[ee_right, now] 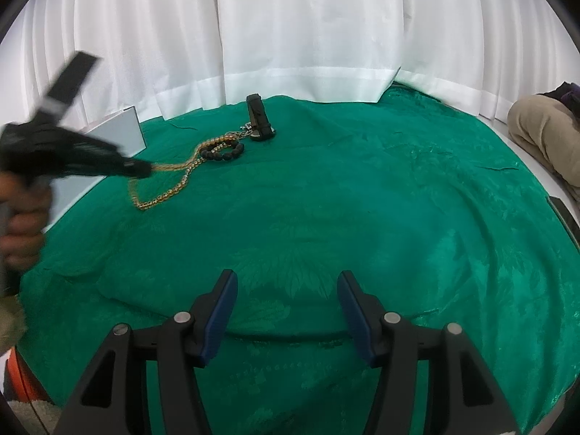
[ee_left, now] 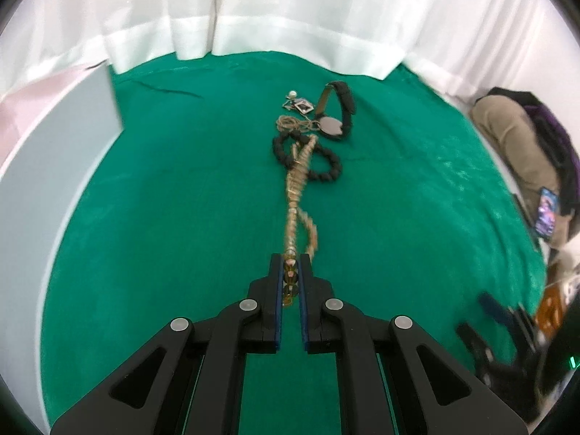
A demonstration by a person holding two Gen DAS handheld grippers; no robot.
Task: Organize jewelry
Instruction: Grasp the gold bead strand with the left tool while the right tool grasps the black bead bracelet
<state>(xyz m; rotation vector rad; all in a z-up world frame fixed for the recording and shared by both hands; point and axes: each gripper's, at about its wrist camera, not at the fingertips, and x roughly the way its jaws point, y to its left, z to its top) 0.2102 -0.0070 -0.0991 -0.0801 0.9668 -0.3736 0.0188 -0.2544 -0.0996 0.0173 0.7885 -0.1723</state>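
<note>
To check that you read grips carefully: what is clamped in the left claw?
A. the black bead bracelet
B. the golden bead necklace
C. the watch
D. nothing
B: the left claw is shut on one end of the golden bead necklace, which trails back over the green cloth to the black bead bracelet and the watch.

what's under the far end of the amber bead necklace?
The amber bead necklace lies across the black bead bracelet on the green cloth. A thin chain lies beyond. The bracelet's crossed part is covered.
</note>
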